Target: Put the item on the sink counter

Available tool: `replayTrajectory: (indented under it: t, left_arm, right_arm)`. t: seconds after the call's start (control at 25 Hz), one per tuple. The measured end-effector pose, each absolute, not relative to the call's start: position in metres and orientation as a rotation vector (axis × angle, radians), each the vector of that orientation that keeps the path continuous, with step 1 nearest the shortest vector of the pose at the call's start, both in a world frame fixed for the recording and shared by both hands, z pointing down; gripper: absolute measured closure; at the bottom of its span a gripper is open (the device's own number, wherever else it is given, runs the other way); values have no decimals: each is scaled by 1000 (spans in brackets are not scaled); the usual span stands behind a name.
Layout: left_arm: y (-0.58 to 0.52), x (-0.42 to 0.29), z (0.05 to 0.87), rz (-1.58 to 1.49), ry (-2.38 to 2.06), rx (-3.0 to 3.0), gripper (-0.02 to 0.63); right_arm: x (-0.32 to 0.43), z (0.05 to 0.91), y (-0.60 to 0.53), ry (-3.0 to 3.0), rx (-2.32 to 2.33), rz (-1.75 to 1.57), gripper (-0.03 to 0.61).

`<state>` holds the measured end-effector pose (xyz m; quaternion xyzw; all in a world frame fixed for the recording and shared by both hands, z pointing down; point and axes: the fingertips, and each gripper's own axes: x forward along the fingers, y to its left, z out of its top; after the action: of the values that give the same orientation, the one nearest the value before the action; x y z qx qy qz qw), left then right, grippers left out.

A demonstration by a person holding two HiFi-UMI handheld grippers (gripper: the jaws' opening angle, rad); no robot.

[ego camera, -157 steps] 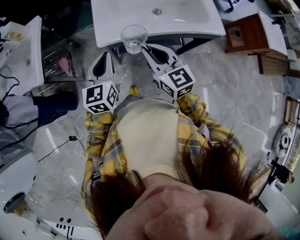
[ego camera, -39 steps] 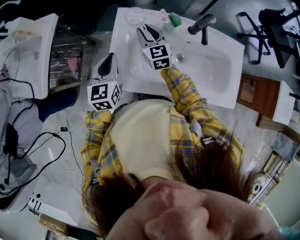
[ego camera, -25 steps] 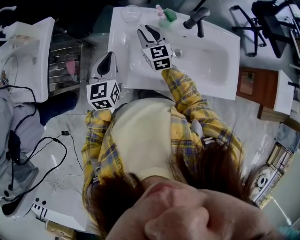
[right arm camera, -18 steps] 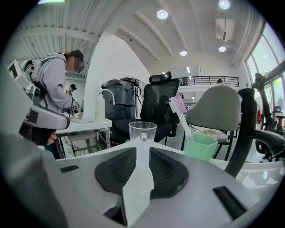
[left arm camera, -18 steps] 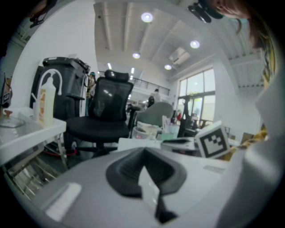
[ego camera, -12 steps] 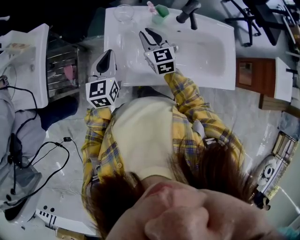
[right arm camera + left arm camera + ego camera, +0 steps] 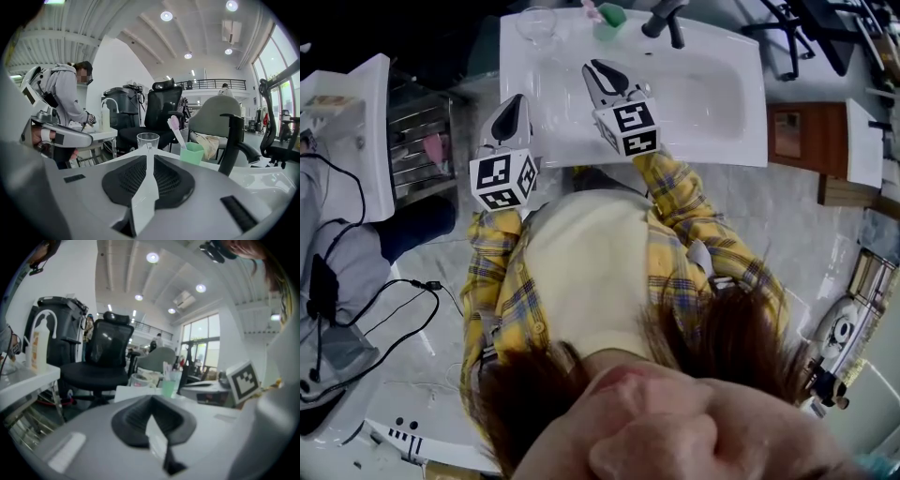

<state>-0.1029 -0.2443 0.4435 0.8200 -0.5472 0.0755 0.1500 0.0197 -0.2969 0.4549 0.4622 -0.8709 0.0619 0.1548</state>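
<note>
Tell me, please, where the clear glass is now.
In the head view, the clear glass stands at the far left corner of the sink counter, left of the green cup.

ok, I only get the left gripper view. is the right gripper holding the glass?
Observer: No, the right gripper is shut and holds nothing.
Operator: where's the glass then?
Observer: The glass stands upright on the sink counter, at the far left corner in the head view.
Operator: anything next to it?
Observer: A green cup to its right, apart from it, with a pink toothbrush leaning in it.
</note>
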Motion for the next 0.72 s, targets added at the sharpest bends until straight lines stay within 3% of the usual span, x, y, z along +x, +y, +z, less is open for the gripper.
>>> replayTrajectory:
  t: [0.72]
  left_arm:
    - [-241, -98, 443, 216, -1537, 2371, 609]
  right_arm:
    - [37, 436, -261, -2487, 1376, 200, 565]
